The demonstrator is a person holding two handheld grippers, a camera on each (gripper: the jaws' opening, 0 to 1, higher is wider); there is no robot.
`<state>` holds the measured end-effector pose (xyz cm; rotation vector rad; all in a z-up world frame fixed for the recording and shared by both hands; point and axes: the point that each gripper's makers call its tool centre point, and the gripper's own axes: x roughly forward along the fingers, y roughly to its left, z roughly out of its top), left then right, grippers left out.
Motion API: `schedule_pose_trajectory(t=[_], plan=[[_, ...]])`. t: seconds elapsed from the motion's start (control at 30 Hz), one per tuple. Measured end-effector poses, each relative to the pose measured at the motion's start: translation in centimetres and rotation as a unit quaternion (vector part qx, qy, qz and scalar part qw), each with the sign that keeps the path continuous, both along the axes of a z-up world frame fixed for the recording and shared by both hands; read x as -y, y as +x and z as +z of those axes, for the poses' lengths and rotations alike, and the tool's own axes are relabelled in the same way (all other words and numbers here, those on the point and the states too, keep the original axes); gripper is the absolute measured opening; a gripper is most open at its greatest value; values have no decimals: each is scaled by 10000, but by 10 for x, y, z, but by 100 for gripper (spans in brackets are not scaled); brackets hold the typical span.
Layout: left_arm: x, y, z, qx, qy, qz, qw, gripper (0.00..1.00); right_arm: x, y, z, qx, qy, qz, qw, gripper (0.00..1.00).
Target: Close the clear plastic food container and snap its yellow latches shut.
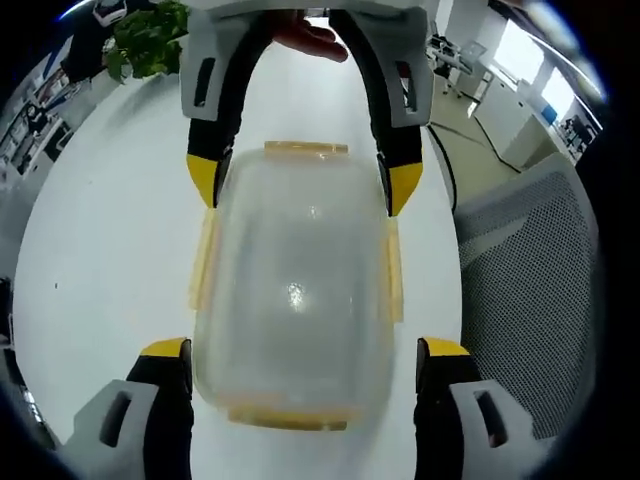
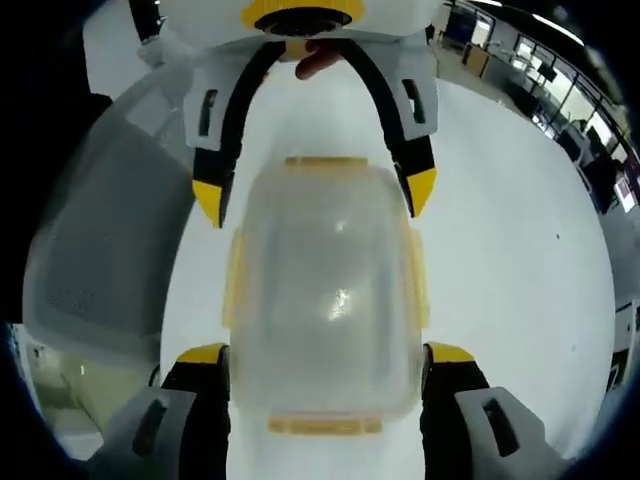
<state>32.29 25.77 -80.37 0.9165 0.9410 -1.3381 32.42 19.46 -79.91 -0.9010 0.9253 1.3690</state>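
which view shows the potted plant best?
Left gripper view: the plant sits at the upper left, beyond the white table, its green leaves clear. Right gripper view looks the opposite way across the container, toward desks; no plant visible.

White table [image 1: 100,260], plant [image 1: 145,40], mesh chair [image 1: 530,290]

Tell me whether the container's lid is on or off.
On: the clear lid covers the container on the white table. Whether its yellow latches are snapped, cannot tell.
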Motion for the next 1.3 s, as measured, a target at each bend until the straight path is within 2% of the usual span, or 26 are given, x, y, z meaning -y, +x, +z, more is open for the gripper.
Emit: schedule_pose_trajectory(t=[0.23, 0.4, 0.57, 0.87, 1.1, 1.2, 1.23, 1.3], plan=[[-1, 1, -6, 34, 116, -9, 9999, 93, 0, -2, -1, -46, 1, -6, 10000, 79], [-6, 1, -11, 230, 328, -250, 9989, 92, 0, -2, -1, -56, -9, -21, 10000, 79], [-5, 6, -11, 278, 346, -201, 9988, 89, 1, 0, -1, -70, 35, -40, 10000, 79], [-5, 5, -15, 310, 446, -227, 9983, 91, 0, -2, 0, -57, 182, -26, 9998, 79], [-5, 6, -16, 304, 490, -242, 9980, 91, -1, -1, -1, -58, 108, -56, 9999, 80], [-8, 6, -19, 454, 604, -447, 9961, 92, -1, 0, -2, -66, 88, -79, 9999, 79], [-13, 8, -19, 575, 758, -565, 9939, 92, -1, 0, -2, -62, 87, -77, 9999, 80], [-11, 6, -20, 503, 669, -490, 9953, 92, -1, 0, -2, -63, 102, -106, 9999, 80]])
